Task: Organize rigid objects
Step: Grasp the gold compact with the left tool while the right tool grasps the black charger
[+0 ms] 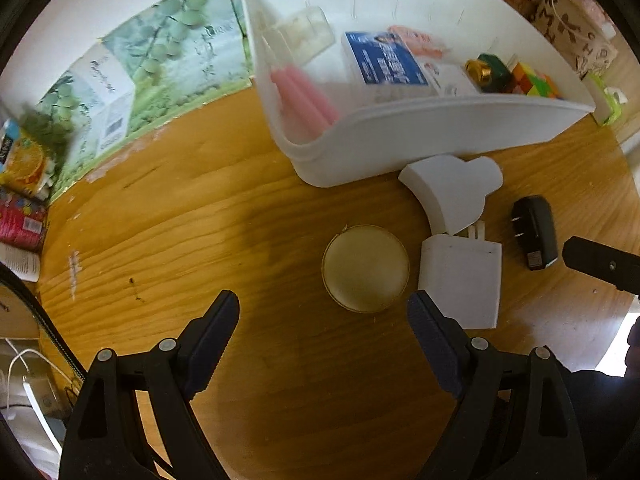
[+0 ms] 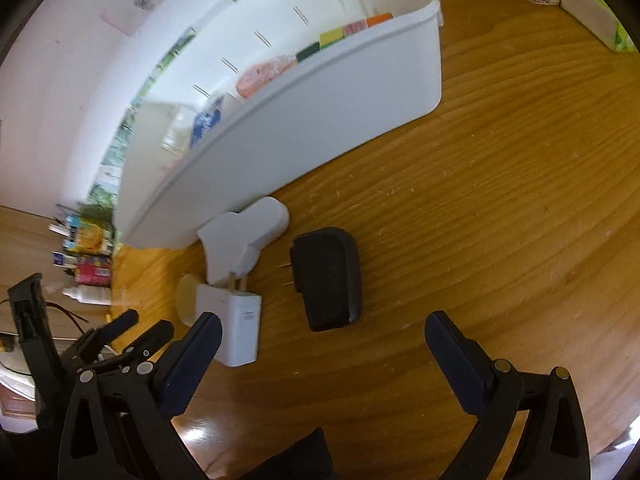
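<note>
A: While we are looking through the left wrist view, we are seeing the left gripper [image 1: 324, 312] spread wide and holding nothing, low in the frame, with the round tin [image 1: 365, 268] sitting just above the gap.

B: And the white bin [image 1: 440, 128] is filling the upper right, already carrying pink sticks [image 1: 304, 96], a blue box [image 1: 386, 60], a green bottle [image 1: 490, 70] and a colour cube [image 1: 534, 80].

A: So we are judging the job partly done. A white charger [image 1: 464, 280], a white adapter [image 1: 452, 190] and a black plug [image 1: 536, 232] are lying on the wooden table [image 1: 200, 240], right of centre.

B: Turning to the right wrist view, we are seeing the right gripper [image 2: 324, 344] also released and empty, at the bottom, with that plug just above its gap, at centre.

A: Four items are waiting, then.
</note>
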Motion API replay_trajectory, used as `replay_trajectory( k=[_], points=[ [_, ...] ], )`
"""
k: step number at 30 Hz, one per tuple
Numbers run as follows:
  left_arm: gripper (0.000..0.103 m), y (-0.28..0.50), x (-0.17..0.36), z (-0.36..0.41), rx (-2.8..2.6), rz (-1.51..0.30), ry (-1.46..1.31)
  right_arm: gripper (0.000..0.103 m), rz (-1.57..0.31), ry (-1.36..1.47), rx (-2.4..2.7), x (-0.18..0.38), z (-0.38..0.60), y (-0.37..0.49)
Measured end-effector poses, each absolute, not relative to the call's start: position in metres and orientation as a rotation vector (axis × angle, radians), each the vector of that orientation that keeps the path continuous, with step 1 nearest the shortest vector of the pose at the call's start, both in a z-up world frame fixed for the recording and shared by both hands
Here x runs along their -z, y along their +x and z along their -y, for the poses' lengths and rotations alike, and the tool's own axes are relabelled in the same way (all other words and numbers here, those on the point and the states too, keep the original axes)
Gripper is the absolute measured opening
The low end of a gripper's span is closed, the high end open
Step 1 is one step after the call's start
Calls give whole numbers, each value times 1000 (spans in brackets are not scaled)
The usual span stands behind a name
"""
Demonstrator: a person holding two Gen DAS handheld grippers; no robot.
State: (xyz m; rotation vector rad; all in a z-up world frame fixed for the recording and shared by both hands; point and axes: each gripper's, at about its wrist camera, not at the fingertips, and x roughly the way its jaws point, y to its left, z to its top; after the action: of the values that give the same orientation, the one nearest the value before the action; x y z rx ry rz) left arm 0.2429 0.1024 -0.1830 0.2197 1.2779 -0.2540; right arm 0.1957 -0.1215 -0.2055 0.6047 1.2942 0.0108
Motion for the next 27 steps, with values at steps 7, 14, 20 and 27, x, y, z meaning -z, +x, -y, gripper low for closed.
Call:
replay_trajectory(
  k=[7, 14, 20, 27],
  points=[
    [88, 254, 197, -102, 279, -1318, 197, 102, -1383, 437, 23, 212, 101, 212],
    [88, 261, 206, -100, 306, -1355, 181, 95, -1441, 323, 31, 219, 85, 222],
    [88, 267, 213, -97, 324, -1382, 159, 87, -1463, 265, 40, 222, 77, 226],
    [88, 284, 217, -100, 318, -1394, 151, 83, -1471, 257, 55, 224, 76, 225]
  ],
)
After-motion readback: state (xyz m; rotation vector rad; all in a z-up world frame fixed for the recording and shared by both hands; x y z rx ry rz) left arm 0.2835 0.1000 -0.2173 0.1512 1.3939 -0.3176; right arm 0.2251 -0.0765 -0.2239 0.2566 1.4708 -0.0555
